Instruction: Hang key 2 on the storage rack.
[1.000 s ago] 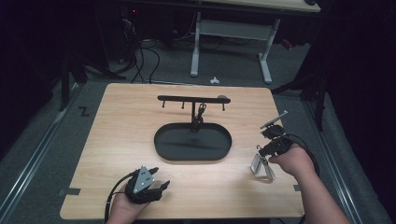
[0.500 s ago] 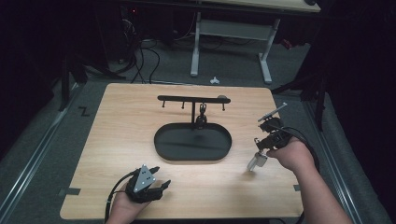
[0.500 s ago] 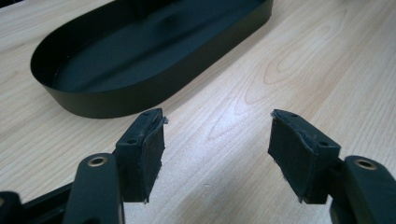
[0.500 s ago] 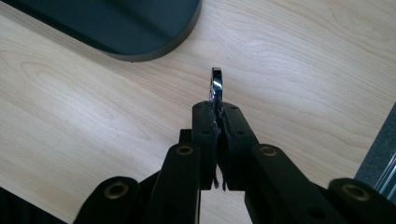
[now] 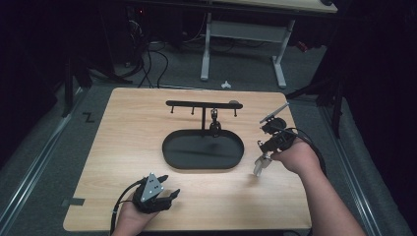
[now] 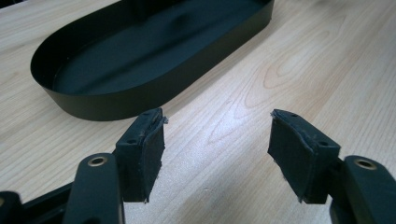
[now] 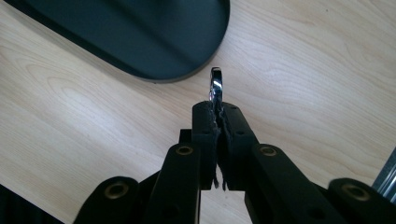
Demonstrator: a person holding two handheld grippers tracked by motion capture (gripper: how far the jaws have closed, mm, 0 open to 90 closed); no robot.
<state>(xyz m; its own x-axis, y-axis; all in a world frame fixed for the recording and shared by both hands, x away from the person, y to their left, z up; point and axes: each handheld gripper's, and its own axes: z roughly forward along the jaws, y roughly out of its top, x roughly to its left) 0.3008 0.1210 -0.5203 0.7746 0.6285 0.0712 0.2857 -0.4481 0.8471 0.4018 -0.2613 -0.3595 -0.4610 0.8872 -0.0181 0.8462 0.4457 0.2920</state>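
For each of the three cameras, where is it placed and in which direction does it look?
High view: fixed above the person's side, looking forward and down on the table; both forearms, left gripper and right gripper show.
Left gripper view: rides on the left gripper, looking low across the wood at the black oval tray; its open jaws show.
Right gripper view: rides on the right gripper, looking down at the table; jaws shut on a shiny metal piece.
Shared: the tray's rim appears in all three views.

My table [image 5: 147, 128] is evenly lit while the room around it is dark; glare glints on the metal piece [image 7: 215, 86] I grip.
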